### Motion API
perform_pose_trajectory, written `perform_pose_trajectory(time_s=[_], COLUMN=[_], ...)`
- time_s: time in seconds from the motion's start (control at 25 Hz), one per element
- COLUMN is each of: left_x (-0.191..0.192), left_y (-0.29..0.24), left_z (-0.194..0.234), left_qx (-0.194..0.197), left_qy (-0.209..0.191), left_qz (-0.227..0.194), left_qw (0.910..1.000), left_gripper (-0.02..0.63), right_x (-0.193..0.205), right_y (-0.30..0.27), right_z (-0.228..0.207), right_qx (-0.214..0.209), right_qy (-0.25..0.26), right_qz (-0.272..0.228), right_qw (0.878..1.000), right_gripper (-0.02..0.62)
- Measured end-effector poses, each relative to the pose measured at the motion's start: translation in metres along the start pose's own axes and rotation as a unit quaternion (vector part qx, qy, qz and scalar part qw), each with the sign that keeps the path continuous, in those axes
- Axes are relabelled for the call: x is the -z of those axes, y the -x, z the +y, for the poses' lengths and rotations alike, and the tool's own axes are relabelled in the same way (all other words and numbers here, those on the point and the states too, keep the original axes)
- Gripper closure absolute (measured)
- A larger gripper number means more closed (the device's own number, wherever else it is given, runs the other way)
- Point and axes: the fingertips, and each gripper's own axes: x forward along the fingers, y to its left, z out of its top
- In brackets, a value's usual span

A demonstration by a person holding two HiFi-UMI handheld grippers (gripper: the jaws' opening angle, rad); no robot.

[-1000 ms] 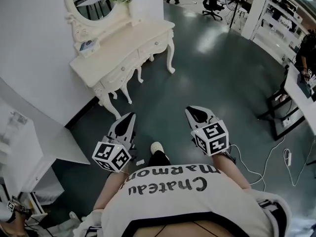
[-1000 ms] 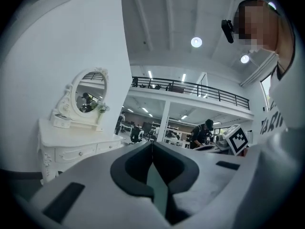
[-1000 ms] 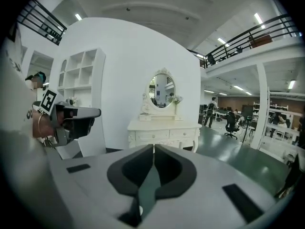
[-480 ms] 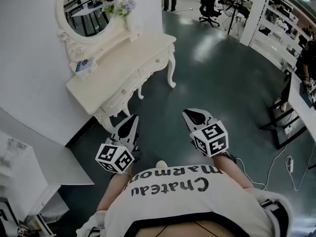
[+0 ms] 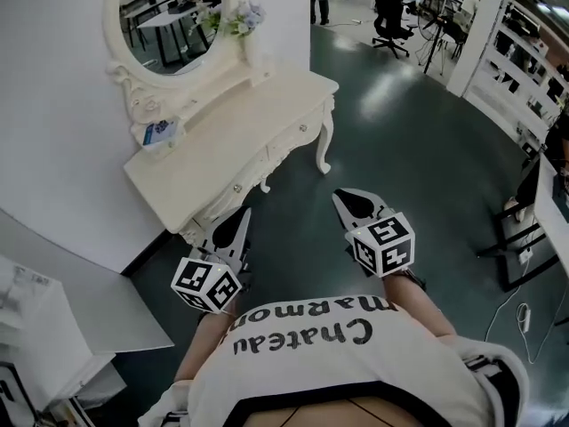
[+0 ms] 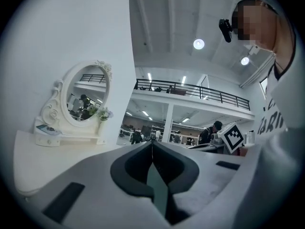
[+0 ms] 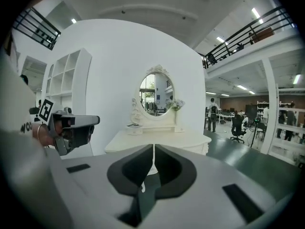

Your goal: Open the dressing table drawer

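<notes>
I am holding both pairs of jaws pressed together with nothing between them. The left gripper point(image 6: 152, 143) is showing only a hairline seam between its pads, and the right gripper point(image 7: 153, 148) is closed the same way.

In the head view my left jaws are pointing at the near corner of the dressing table point(image 5: 244, 118), close to it but not touching. My right jaws are hanging over the dark floor point(image 5: 400, 140) in front of it.

The drawer fronts are running along under the table's front edge and look flush, so I am judging nothing opened yet. I am seeing two small round knobs there, the nearer knob point(image 5: 237, 188) just ahead of my left jaws and the farther knob point(image 5: 303, 128) towards the right-hand leg.

I am expecting a painted wooden drawer: stiff, fairly light, sliding straight out. A knob is the only place to take hold. It is small, glossy and probably slippery, so I would be spreading the jaws, closing them squarely behind its head and pulling level.

The table is standing on slender curved legs and carrying an oval mirror point(image 5: 169, 12) and flowers point(image 5: 242, 16), so a jerk could be shaking them.
</notes>
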Motion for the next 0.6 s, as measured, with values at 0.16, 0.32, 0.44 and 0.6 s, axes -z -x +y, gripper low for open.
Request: perform_pose_trajectory(time_s=[0.16,0.32,0.44,0.6], left_x=[0.001,0.001,0.008,0.017], left_y=[-0.005,-0.008,-0.008,-0.005], left_z=[0.029,0.053,0.063,0.072], left_qx=[-0.018,-0.034,-0.041,-0.054], left_qy=[0.002,0.006,0.013,0.030], left_qz=[0.006,0.006,0.010,0.014], left_qw=[0.9998,0.9994,0.9990,0.9980], left_gripper=[0.583,0.583,0.583,0.583], right_x=[-0.001,-0.003,0.002,0.005], right_y=[-0.038,-0.070,-0.086,-0.100], right_z=[-0.002,0.001,0.002,-0.003], right_qx=[-0.019,-0.036,-0.043,-0.044], right_qy=[-0.020,-0.029,-0.030,-0.032], right_qz=[0.007,0.010,0.020,0.025], right_qw=[1.000,0.999,0.998,0.998], right_gripper=[0.565,0.565,0.565,0.565])
